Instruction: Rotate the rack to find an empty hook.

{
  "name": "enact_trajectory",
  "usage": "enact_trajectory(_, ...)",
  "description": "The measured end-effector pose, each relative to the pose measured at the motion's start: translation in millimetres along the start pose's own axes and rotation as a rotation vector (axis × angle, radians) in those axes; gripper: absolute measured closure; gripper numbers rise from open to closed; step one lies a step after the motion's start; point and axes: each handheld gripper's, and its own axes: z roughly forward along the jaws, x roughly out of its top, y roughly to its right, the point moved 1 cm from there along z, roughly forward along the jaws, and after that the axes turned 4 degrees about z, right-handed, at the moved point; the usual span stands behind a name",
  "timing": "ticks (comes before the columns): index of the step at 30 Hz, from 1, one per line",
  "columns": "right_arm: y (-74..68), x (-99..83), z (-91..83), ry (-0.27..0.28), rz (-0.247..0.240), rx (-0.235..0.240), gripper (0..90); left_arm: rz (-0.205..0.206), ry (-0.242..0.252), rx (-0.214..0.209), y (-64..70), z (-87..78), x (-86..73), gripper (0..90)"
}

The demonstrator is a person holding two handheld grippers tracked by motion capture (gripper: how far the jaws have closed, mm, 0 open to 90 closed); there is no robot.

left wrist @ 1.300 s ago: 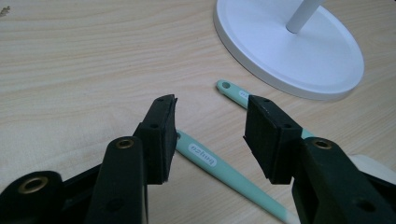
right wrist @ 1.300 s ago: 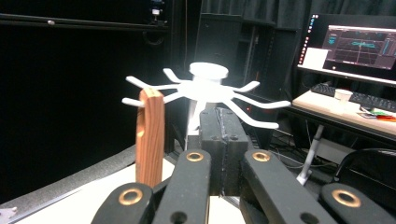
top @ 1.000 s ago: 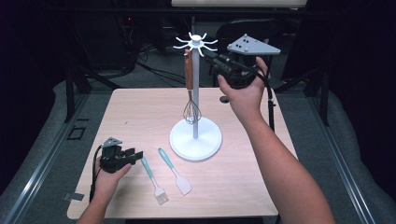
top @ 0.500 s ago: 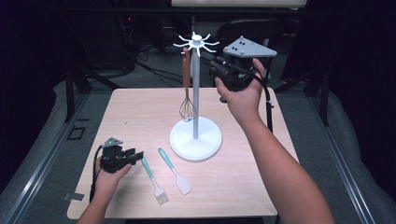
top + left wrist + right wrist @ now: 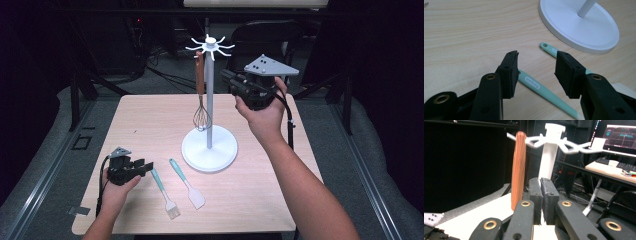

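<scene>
Whisk (image 5: pixel 201 102) with wooden handle hangs from a far-left hook of the white stand (image 5: pixel 209 147), mid-worktop (image 5: pixel 150 120). Right claw (image 5: pixel 226 76) pressed narrow, holding nothing, just right of the pole near its top. Left claw (image 5: pixel 536 72) spread wide, low over the teal brush (image 5: pixel 163 189), with the spatula (image 5: pixel 187 183) just right. Best closed squarely on the brush handle, near its hanging hole. No containers present.
</scene>
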Motion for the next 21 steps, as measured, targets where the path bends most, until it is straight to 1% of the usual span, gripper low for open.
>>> enact_trajectory(6, 1.5, -19.4, -2.1, -0.021, 0.020, 0.005, 85.8, -0.006, 0.003, 0.001, -0.3, -0.1, -0.2, 53.0)
enact_trajectory(8, 1.5, -26.2, -2.6, -0.036, 0.025, 0.009, 84.3, 0.000, -0.014, 0.003, -0.4, -1.1, 0.3, 53.0)
enact_trajectory(9, 1.2, -30.5, -2.9, -0.040, 0.026, 0.008, 83.3, 0.000, -0.015, 0.004, -0.4, -1.1, 0.3, 53.0)
enact_trajectory(11, 1.1, -37.2, -3.6, -0.058, 0.027, 0.008, 81.1, -0.001, -0.012, 0.003, -0.5, -1.1, 0.2, 53.0)
enact_trajectory(13, 0.6, -43.4, -3.7, -0.065, 0.039, 0.014, 78.6, -0.004, 0.003, 0.002, -0.5, -0.2, -0.2, 53.0)
enact_trajectory(16, -1.4, -54.9, -3.0, -0.098, 0.053, 0.026, 73.2, -0.003, 0.001, 0.005, -0.6, -0.4, -0.1, 53.0)
enact_trajectory(18, -3.5, -64.2, -1.8, -0.121, 0.052, 0.028, 68.6, 0.000, -0.002, 0.003, -0.8, -0.6, 0.0, 53.0)
enact_trajectory(19, -3.9, -67.5, -0.9, -0.124, 0.049, 0.032, 66.8, -0.003, 0.005, 0.005, -0.7, -0.2, -0.3, 53.0)
enact_trajectory(20, -5.1, -71.5, -0.3, -0.139, 0.054, 0.031, 62.9, 0.001, -0.005, 0.007, -0.9, -0.9, 0.0, 53.0)
enact_trajectory(21, -5.9, -75.5, 0.8, -0.149, 0.045, 0.026, 58.9, 0.004, -0.014, 0.008, -1.0, -1.6, 0.2, 53.0)
